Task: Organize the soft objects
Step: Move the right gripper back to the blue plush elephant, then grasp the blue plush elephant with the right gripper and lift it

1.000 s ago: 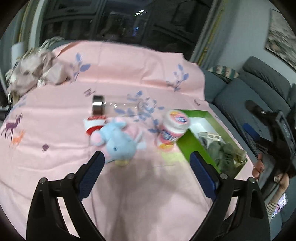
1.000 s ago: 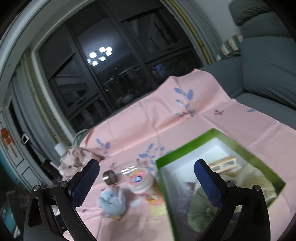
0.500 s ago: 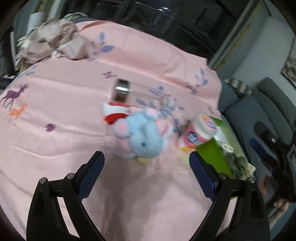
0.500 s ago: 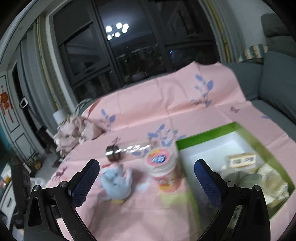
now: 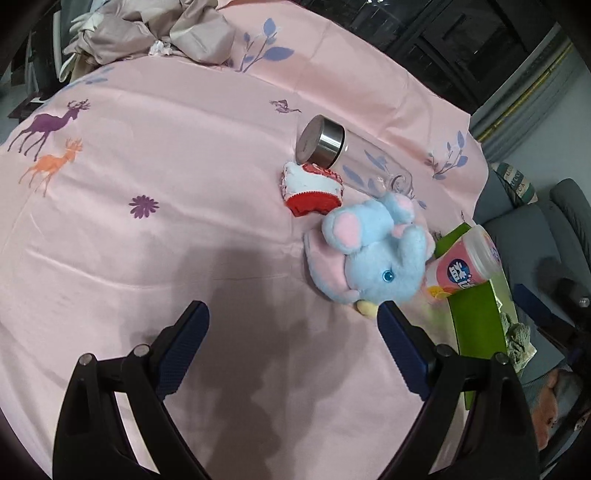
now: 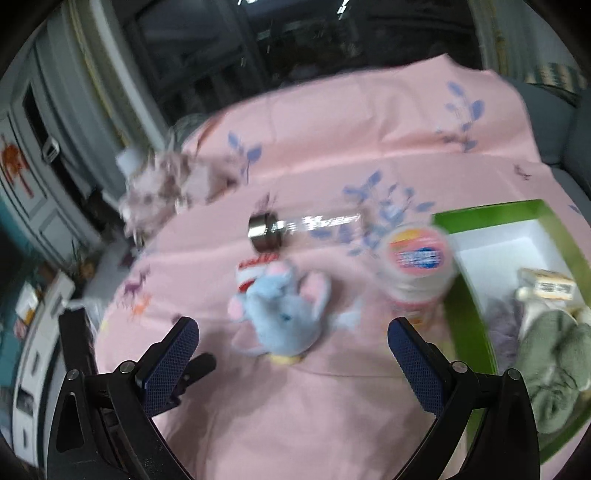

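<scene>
A blue and pink plush elephant (image 5: 376, 266) lies on the pink cloth, just beyond my left gripper (image 5: 291, 314), nearest its right fingertip. That gripper is open with nothing between its fingers. A red and white soft piece (image 5: 312, 188) lies behind the elephant. My right gripper (image 6: 291, 328) is also open and empty, with the elephant (image 6: 284, 314) straight ahead of it, blurred. The green box (image 6: 465, 314) at the right holds grey-green soft things (image 6: 550, 354).
A glass bottle with a steel cap (image 5: 321, 144) lies on its side behind the red piece. A pink tub (image 5: 465, 266) stands against the green box (image 5: 476, 325). Crumpled beige cloth (image 5: 147, 33) is piled at the far left. A grey sofa (image 5: 535, 229) runs along the right.
Both grippers have come down and closer to the elephant. The right one has swung left from over the green box to face the elephant. The left view has rolled. Both stay open.
</scene>
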{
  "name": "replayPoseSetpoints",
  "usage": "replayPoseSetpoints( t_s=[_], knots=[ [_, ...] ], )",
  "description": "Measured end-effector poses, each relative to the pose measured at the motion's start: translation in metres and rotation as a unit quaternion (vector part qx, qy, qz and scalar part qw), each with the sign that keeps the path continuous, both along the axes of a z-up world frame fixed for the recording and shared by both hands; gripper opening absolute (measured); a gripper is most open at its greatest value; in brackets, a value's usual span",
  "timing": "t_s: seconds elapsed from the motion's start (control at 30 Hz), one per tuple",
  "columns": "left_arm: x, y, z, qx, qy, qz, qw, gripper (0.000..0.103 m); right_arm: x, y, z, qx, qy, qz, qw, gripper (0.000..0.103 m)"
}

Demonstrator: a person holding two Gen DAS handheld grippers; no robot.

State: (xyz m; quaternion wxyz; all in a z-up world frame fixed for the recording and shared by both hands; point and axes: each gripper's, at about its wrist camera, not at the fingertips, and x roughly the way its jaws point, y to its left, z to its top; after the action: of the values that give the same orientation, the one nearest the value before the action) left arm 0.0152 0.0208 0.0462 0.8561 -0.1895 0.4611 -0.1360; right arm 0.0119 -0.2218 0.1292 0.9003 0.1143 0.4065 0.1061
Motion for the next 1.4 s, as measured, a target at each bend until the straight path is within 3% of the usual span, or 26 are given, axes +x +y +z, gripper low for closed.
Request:
replayPoseSetpoints(
  t_s=[0.13,0.23,0.5,0.63,0.7,0.73,0.97,1.07,1.17,1.4],
  knots=[
    [0.003,-0.007,0.001,-0.015,0.001,-0.018,0.9997,0.091,0.029,0.03,-0.009,-0.044,0.031,0.026,0.998,0.102],
    [0.005,-0.011,0.002,-0.002,-0.001,-0.028,0.9996,0.091,0.048,0.04,-0.022,-0.068,0.047,0.015,0.996,0.103],
    [0.014,-0.019,-0.011,0.015,0.015,-0.038,0.999,0.091,0.077,0.051,-0.056,-0.079,0.099,0.024,0.992,0.102],
    [0.015,-0.023,-0.013,0.04,0.006,-0.033,0.9986,0.091,0.087,0.054,-0.069,-0.089,0.114,0.032,0.989,0.094],
    [0.016,-0.024,-0.016,0.048,0.007,-0.034,0.9982,0.091,0.091,0.057,-0.077,-0.104,0.12,0.037,0.987,0.081],
    [0.017,-0.024,-0.018,0.046,0.012,-0.036,0.9982,0.091,0.093,0.059,-0.081,-0.104,0.128,0.045,0.985,0.07],
    [0.011,-0.028,-0.014,0.035,0.0,-0.047,0.9983,0.092,0.087,0.056,-0.089,-0.073,0.13,0.054,0.987,0.064],
    [0.007,-0.031,-0.013,0.025,0.003,-0.061,0.9978,0.092,0.078,0.05,-0.087,-0.034,0.139,0.063,0.988,0.064],
    [-0.001,-0.034,-0.01,0.013,0.006,-0.081,0.9966,0.092,0.065,0.045,-0.083,0.005,0.146,0.076,0.986,0.064],
    [-0.021,-0.051,-0.009,0.003,0.003,-0.139,0.9904,0.092,0.031,0.038,-0.083,0.032,0.157,0.081,0.984,0.064]
  ],
)
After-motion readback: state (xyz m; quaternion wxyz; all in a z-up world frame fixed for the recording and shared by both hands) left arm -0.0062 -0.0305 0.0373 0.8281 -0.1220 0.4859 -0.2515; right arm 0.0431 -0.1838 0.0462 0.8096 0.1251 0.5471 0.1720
